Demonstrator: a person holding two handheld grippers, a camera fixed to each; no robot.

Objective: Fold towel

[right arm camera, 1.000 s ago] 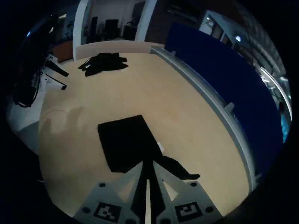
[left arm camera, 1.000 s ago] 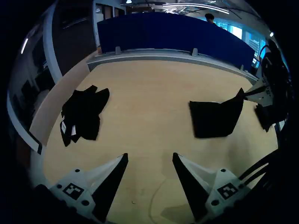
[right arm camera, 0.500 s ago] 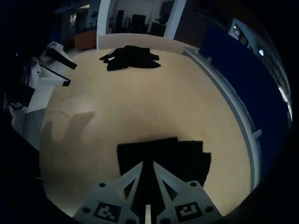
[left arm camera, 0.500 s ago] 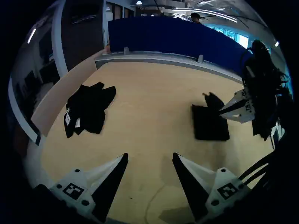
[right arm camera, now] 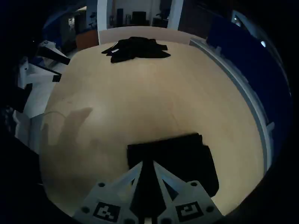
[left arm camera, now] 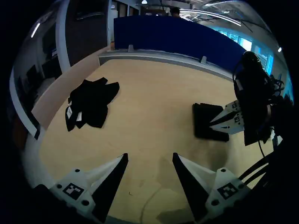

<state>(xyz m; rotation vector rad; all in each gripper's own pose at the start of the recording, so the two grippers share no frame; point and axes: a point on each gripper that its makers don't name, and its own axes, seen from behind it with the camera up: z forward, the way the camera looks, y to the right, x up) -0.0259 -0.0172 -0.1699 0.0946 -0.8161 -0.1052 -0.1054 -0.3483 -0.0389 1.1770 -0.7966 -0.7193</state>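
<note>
A black towel (left arm camera: 207, 121) lies folded into a flat rectangle on the right of the light wood table (left arm camera: 157, 93). The right gripper (left arm camera: 211, 124) sits at its near edge, held by a hand in a dark sleeve. In the right gripper view the towel (right arm camera: 179, 156) lies just beyond the right gripper (right arm camera: 147, 163), whose fingers are closed together on its dark edge. My left gripper (left arm camera: 149, 158) hovers open over bare wood, well apart from the towel. It also appears in the right gripper view as the left gripper (right arm camera: 59, 67) at the table's left side.
A heap of crumpled black cloths (left arm camera: 91, 102) lies at the table's far left, seen as the heap (right arm camera: 136, 48) at the far end in the right gripper view. A blue partition (left arm camera: 175, 35) runs along the back edge. A shadow of a hand (right arm camera: 71, 123) falls on the wood.
The right gripper carried the towel's raised edge over and down, so the towel is now a smaller flat rectangle. The left gripper stayed open and barely shifted.
</note>
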